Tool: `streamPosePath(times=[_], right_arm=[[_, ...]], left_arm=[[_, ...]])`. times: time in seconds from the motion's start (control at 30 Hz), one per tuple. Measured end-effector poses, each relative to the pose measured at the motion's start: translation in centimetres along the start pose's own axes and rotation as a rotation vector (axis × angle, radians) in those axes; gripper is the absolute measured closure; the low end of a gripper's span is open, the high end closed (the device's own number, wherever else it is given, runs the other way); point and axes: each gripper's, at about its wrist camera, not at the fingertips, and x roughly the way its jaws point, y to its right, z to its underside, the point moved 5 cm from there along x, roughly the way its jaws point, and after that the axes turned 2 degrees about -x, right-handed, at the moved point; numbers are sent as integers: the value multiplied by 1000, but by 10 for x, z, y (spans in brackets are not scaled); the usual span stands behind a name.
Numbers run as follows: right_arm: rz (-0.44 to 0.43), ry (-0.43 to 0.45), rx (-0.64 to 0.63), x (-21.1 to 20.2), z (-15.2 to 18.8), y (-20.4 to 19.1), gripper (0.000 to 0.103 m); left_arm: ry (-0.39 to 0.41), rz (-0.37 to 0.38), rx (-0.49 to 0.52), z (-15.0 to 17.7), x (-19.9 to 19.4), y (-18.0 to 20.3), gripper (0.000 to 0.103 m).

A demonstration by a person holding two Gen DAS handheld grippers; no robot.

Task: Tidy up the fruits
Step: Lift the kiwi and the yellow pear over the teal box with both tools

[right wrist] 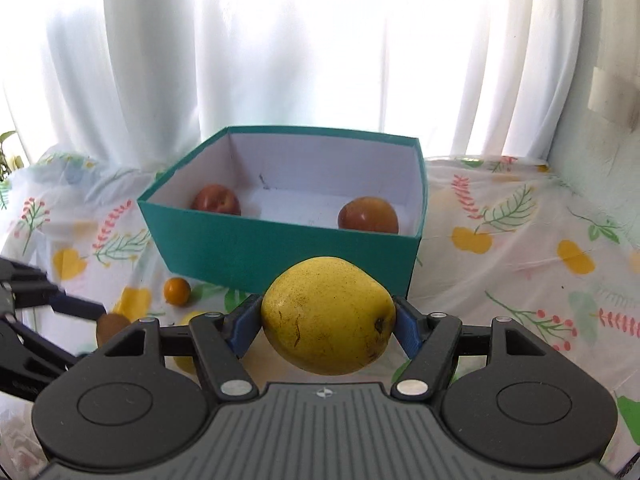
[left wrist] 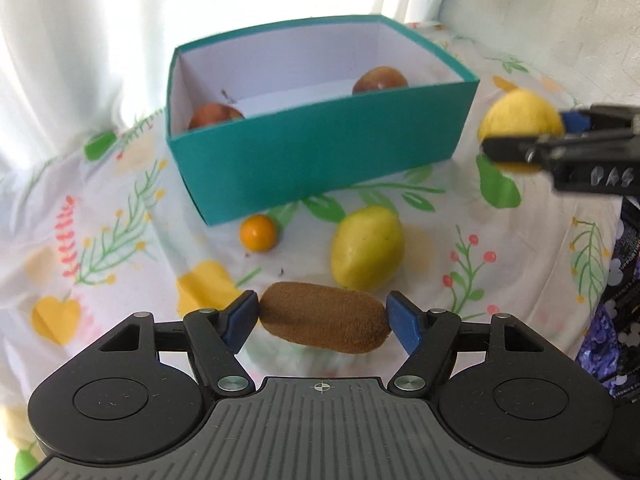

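Tablecloth with printed leaves and fruits covers the table before white curtains. Left gripper clamps a kiwi; right gripper clamps a yellow fruit, both before the teal box holding two red fruits.

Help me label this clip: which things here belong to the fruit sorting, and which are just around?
Job: kiwi in left gripper; yellow apple in right gripper; lemon; small orange; two red apples; teal box.
Around: floral tablecloth; white curtain.
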Motion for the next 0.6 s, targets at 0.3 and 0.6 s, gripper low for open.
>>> streamPosePath(times=[0.3,0.6], right_arm=[[-4,30,-5,-6,-4,1,34],[9,104,-4,-6,-33,12,34]], left_arm=[[63,3,-7,-6,-19,6,28],[129,-55,11,-49,-39,12,28]])
